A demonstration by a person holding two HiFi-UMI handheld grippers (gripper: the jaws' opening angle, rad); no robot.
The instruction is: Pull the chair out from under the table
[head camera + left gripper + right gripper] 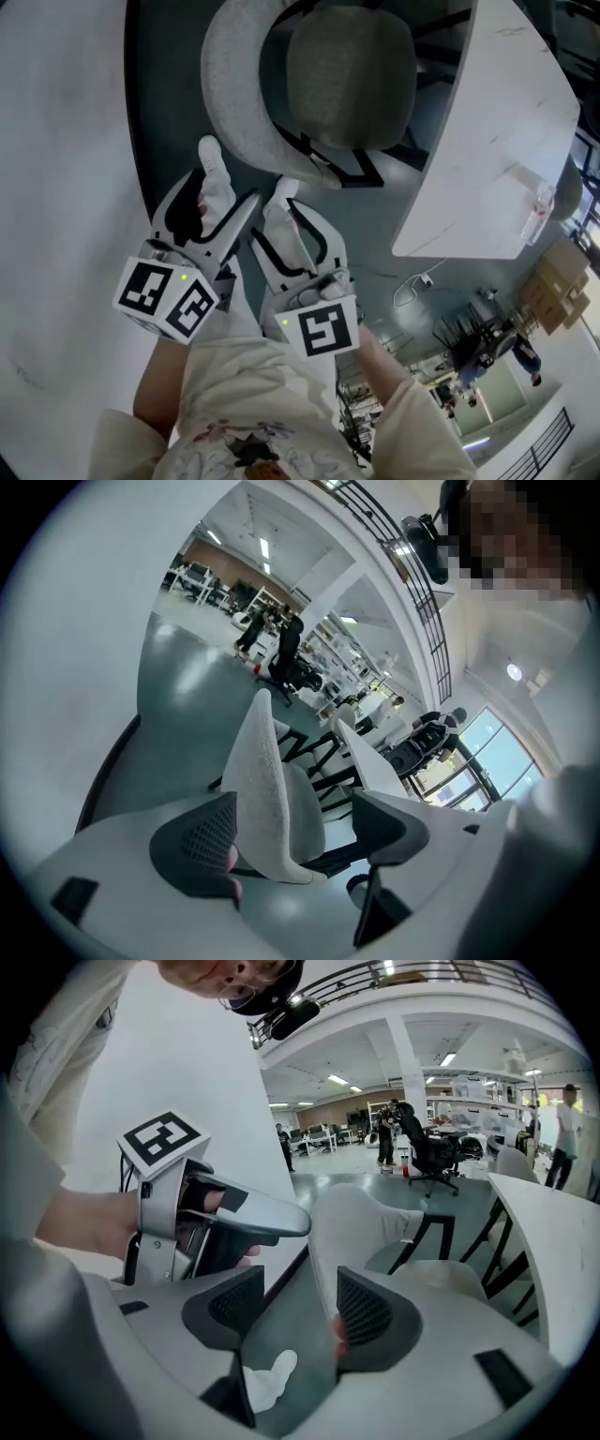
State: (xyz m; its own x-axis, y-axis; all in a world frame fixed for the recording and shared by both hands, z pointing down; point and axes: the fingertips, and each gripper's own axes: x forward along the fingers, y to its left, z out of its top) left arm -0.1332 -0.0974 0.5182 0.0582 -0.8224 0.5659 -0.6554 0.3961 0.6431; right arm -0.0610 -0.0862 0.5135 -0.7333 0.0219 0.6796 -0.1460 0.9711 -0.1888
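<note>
The chair [349, 70] stands far from us, with its seat close to the white table [487, 122] on the right. We cannot tell if any of it is under the table. Its round back [234, 84] faces us, so that is the part we can grab. The left gripper [232, 172] and right gripper [298, 202] sit side by side, just near the back. Both have jaws spread wide and pinch nothing. In the left gripper view the back's edge stands between the jaws, which are open to let it in. We think two grips will pull the chair straight.
</note>
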